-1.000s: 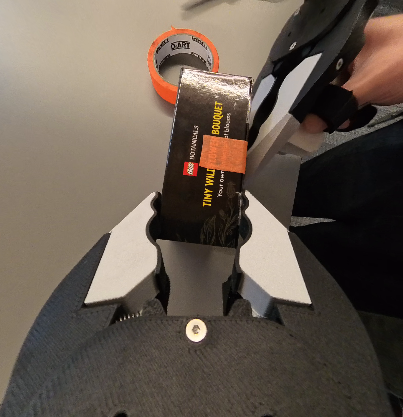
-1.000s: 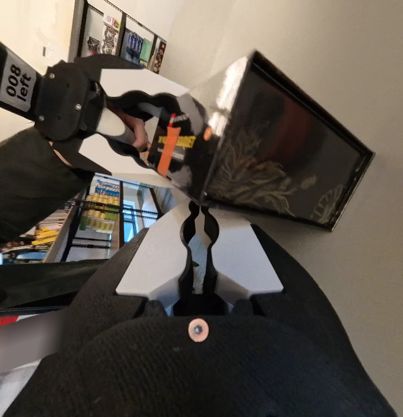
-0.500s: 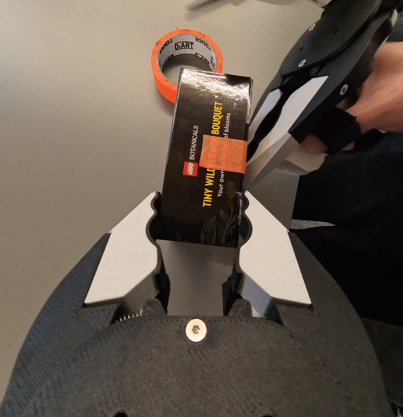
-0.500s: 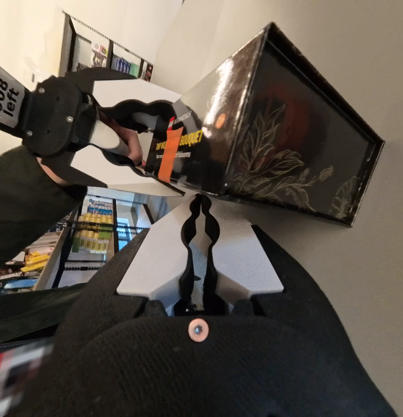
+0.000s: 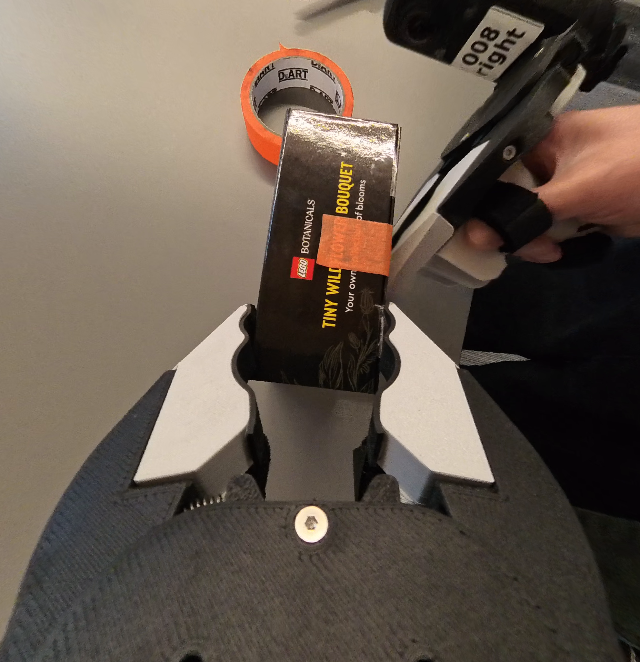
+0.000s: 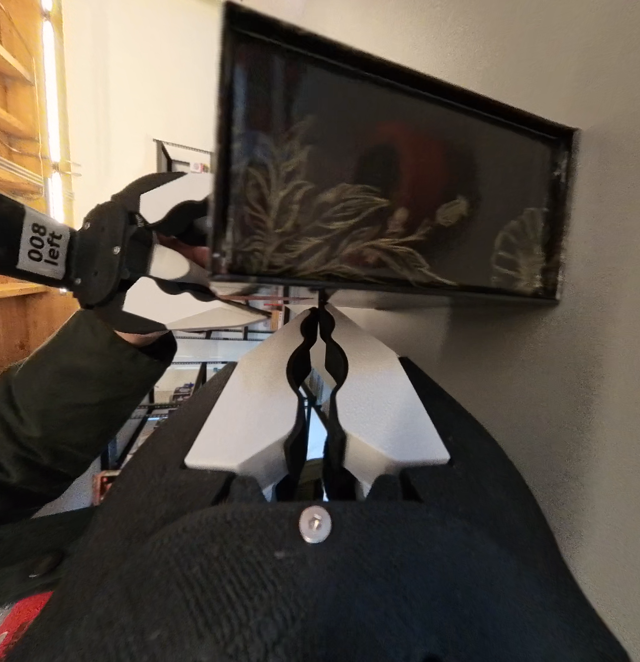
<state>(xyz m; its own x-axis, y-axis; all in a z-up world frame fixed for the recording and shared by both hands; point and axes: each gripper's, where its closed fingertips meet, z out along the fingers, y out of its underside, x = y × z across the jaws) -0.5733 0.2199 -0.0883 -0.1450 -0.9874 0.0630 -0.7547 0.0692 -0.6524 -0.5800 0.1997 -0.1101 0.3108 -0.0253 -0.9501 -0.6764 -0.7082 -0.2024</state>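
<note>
A black cardboard box [image 5: 333, 250] printed with pale botanical drawings stands with its far end on the grey table [image 5: 96, 215] and its near end clamped in the left gripper [image 5: 316, 311], whose two grey fingers [image 5: 211, 394] press against its narrow sides. A short strip of orange tape [image 5: 354, 249] lies across the box's narrow upper face and reaches the right-hand edge.

The right gripper [image 6: 320, 308] comes in from the right side of the box, level with that strip. Its fingers [image 6: 376, 394] are drawn together so that the tips meet or nearly meet, right at the lower edge of the box's broad illustrated face [image 6: 383, 200]. A thin reddish sliver shows at that edge just beside the tips; the right wrist view does not make clear whether anything is pinched between them. In the left wrist view the same gripper [image 5: 415, 229] shows edge-on with its tip against the box's side beside the tape strip, held by a hand [image 5: 580, 186] with a black strap over one finger.

Behind the box, a roll of orange tape [image 5: 297, 93] lies flat on the table, partly hidden by the box's far end. A dark sleeve [image 6: 67, 394] covers the arm behind the left gripper. Shelving and a pale wall fill the background of the right wrist view, too blurred to read in detail.
</note>
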